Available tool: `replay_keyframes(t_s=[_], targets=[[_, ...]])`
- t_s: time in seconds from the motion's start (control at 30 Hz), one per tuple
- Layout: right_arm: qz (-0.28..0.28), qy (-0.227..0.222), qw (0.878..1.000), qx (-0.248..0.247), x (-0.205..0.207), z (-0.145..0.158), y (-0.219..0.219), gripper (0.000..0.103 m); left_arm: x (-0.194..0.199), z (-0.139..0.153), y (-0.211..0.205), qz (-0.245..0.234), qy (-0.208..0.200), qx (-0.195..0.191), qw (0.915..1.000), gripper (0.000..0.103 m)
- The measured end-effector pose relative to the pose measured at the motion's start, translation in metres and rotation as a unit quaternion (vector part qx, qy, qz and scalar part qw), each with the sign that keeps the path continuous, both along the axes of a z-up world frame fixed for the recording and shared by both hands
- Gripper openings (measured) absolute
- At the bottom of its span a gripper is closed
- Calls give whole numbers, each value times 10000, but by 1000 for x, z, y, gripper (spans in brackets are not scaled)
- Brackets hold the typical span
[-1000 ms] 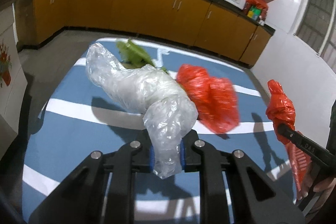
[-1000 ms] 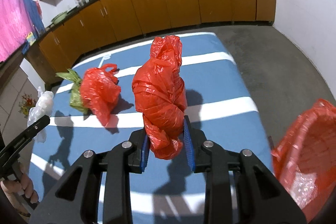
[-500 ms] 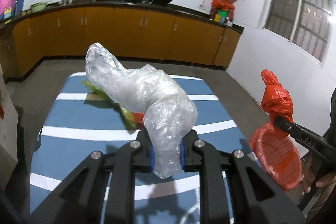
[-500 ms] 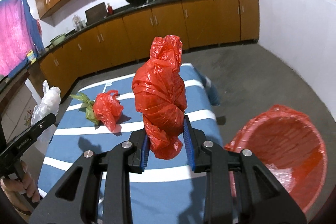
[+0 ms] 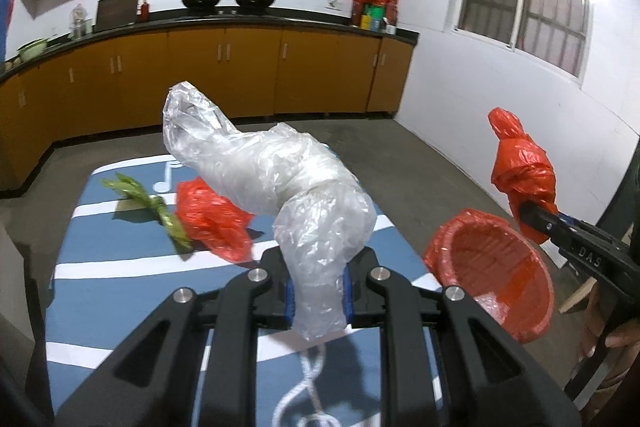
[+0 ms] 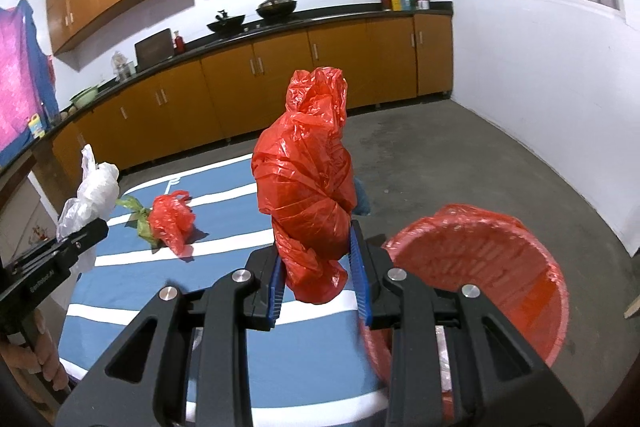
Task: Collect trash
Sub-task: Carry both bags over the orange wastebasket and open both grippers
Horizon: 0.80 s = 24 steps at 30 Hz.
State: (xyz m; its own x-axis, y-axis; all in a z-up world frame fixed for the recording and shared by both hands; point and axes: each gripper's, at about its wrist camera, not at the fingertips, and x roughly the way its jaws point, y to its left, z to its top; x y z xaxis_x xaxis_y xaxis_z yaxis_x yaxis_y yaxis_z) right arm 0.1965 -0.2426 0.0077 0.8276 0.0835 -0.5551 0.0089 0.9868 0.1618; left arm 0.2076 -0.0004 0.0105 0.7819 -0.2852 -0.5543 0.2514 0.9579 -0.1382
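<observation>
Left gripper [image 5: 318, 293] jaws grip the clear bag [image 5: 280, 183], right gripper [image 6: 320, 285] jaws the red bag [image 6: 308, 187]; each should open only above the red bin [image 6: 500, 267], lower right

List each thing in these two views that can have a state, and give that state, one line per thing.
left gripper: shut on the clear plastic bag, held off the table.
right gripper: shut on the knotted red bag, held up.
red basket: lined in red plastic, nearly empty, a clear scrap inside.
loose red bag: lying on the striped table.
green scrap: lying against it.
</observation>
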Motion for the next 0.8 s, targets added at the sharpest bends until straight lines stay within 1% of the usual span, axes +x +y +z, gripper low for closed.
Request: replay_keyframes(t_s=[0.2,0.33,0.5,0.67,0.8], targets=[[-155,50,9999,44,-7,-4,-16,30,-1,-4,-22,-271,72,29,9996,18],[-253,99,9996,49,-13,-8,-27,30,-2,-8,-44,-476,111,47,9988,18],[-404,148,9990,67,-20,-13,-42,30,-3,-13,-65,-737,200,6,9971,18],[-618,229,9978,44,-29,-19,-59,30,-2,-19,-90,-1064,355,-158,9936,18],[-906,333,9953,70,-41,-27,-79,30,-3,-23,-113,-1418,435,-286,9885,18]])
